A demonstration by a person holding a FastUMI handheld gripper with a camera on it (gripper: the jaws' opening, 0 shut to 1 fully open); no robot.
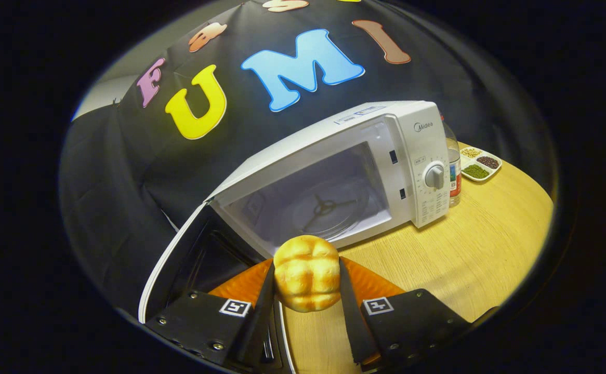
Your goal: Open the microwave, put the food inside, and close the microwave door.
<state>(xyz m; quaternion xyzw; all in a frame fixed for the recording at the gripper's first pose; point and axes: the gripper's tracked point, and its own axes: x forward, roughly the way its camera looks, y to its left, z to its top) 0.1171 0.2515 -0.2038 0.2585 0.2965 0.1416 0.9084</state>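
Standing over the wooden counter (490, 249), I see the hand-held gripper (307, 283) closed on a golden bread roll (307, 274), one dark finger pressed against each side of it, so the jaws are only as far apart as the roll is wide. The roll is held up off the counter, just in front of the white microwave (365, 156). The microwave sits on the counter with its door (178, 265) swung wide open to the left, the dark inner face of the door showing. Inside the lit cavity lies a glass turntable (329, 210) with its three-armed support visible beneath it. The control panel on the right of the microwave carries a round dial (435, 176). Just beside the microwave's right side stands a clear bottle (454, 171) with a label, and beyond that, near the counter's far edge, rests a small white divided dish (481, 164) holding different grains or seeds in its compartments.
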